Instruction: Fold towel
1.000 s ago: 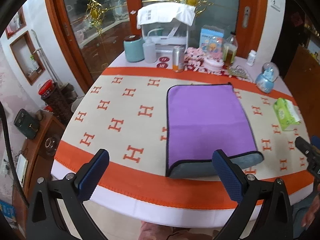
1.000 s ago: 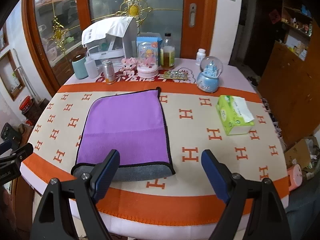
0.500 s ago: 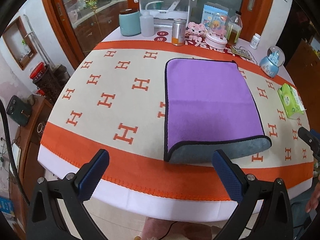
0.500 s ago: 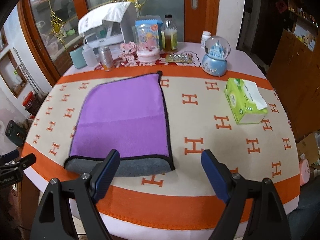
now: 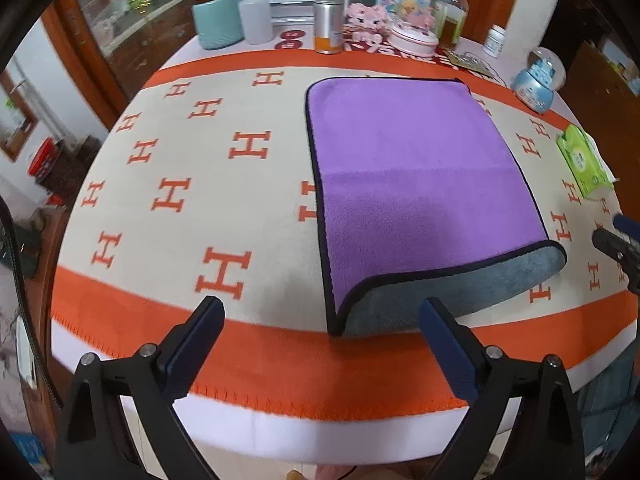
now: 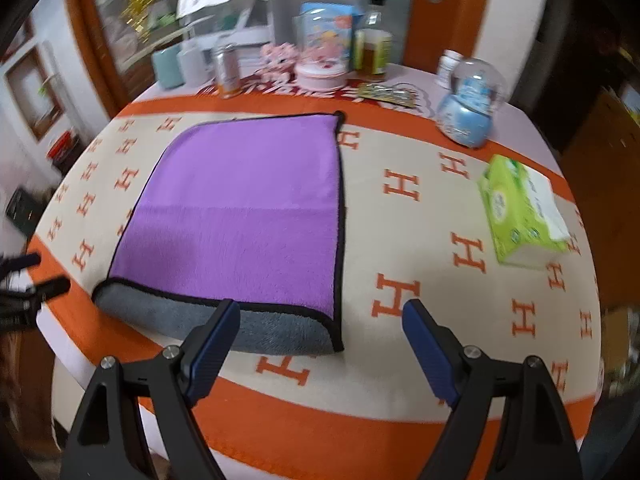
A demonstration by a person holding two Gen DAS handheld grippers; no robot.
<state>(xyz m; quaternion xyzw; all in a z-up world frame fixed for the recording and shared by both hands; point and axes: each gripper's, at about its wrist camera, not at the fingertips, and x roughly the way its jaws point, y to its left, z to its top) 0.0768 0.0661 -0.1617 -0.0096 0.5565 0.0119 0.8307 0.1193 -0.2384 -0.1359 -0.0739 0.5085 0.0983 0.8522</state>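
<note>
A purple towel [image 5: 416,176] with black trim lies folded flat on the table, its grey underside showing as a strip along the near edge [image 5: 452,292]. It also shows in the right wrist view [image 6: 248,208]. My left gripper [image 5: 320,336] is open and empty, above the table's front edge just before the towel's near left corner. My right gripper [image 6: 320,340] is open and empty, just before the towel's near right corner. The right gripper's tip shows at the right edge of the left wrist view [image 5: 616,244].
The table carries an orange and beige H-pattern cloth [image 5: 172,196]. A green tissue pack [image 6: 520,216] lies to the right. A blue snow globe [image 6: 472,104], a can [image 5: 328,24], bottles, a teal canister [image 5: 218,20] and boxes stand along the far edge.
Both grippers have moved forward and down toward the towel's near edge, which now looks larger and closer. Both stay open. The towel has not moved.
</note>
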